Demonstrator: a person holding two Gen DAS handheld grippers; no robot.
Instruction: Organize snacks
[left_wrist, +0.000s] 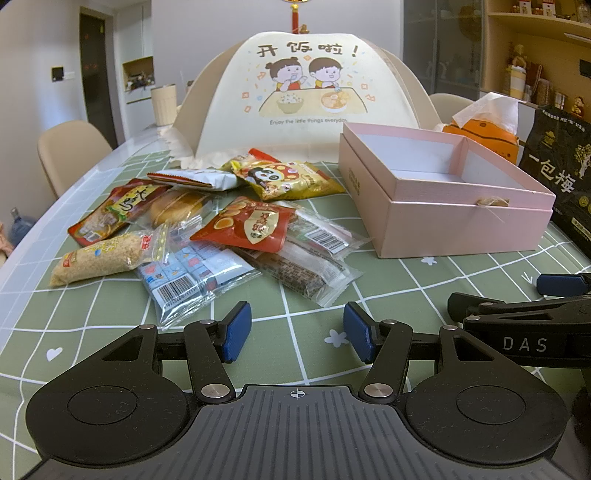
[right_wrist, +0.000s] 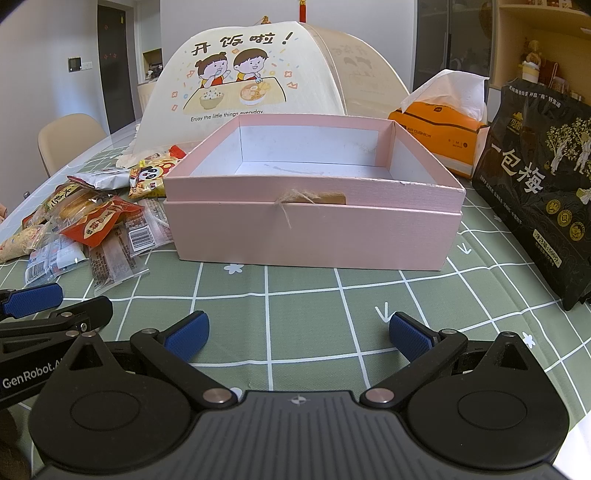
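Note:
A pile of snack packets lies on the green checked tablecloth: a red pouch (left_wrist: 245, 225), a yellow panda bag (left_wrist: 284, 179), a crumbly bar (left_wrist: 99, 256), a clear pack of blue-wrapped pieces (left_wrist: 188, 277) and a brown bar (left_wrist: 295, 269). The pile also shows in the right wrist view, with the red pouch (right_wrist: 98, 223). An open, empty pink box (left_wrist: 458, 221) stands to their right, straight ahead of my right gripper (right_wrist: 297, 334). My left gripper (left_wrist: 297, 332) is open and empty just short of the pile. My right gripper is open and empty above the cloth.
A dome food cover (left_wrist: 306, 96) stands behind the snacks. An orange tissue box (right_wrist: 439, 142) and a large black plum bag (right_wrist: 535, 192) sit right of the pink box. Beige chairs (left_wrist: 70, 155) line the table's left side.

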